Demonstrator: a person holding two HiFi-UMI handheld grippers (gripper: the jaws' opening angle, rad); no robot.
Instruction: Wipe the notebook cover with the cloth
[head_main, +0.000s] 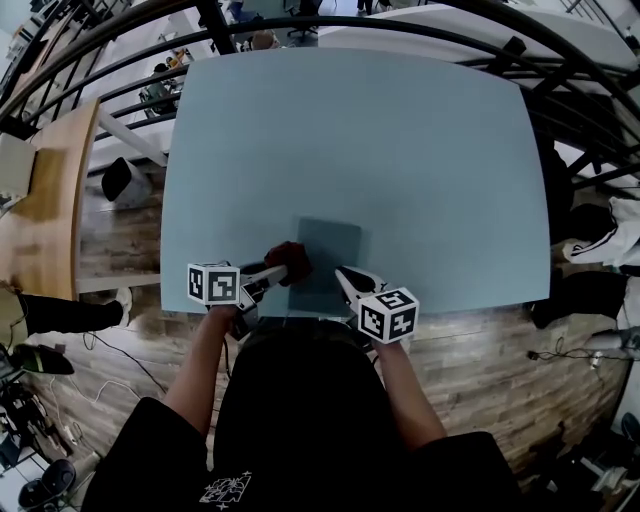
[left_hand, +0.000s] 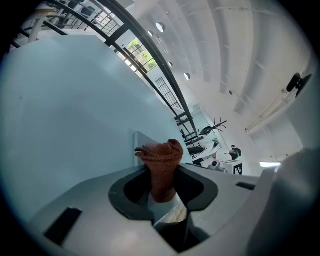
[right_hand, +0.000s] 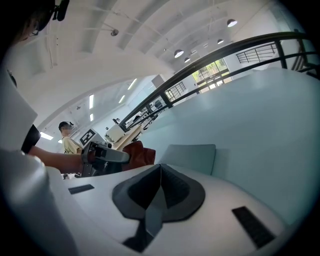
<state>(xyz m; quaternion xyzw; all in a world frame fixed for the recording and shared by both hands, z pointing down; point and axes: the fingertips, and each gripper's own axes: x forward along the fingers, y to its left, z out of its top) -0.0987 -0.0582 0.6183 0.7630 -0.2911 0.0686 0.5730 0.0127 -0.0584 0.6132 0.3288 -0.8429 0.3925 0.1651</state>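
Observation:
A grey-blue notebook (head_main: 327, 262) lies flat near the front edge of the pale blue table (head_main: 350, 150). My left gripper (head_main: 277, 273) is shut on a dark red cloth (head_main: 291, 262), which sits at the notebook's left edge. In the left gripper view the cloth (left_hand: 161, 167) stands bunched between the jaws, with the notebook (left_hand: 142, 141) just beyond. My right gripper (head_main: 345, 279) is shut on nothing and hovers at the notebook's near right corner. The right gripper view shows the notebook (right_hand: 190, 158) ahead and the cloth (right_hand: 137, 154) at the left.
A wooden desk (head_main: 45, 200) stands to the left of the table. Black railings (head_main: 120, 45) arc across the back. Bags and cables (head_main: 590, 240) lie on the wooden floor at the right. A person (right_hand: 67, 137) stands far off in the right gripper view.

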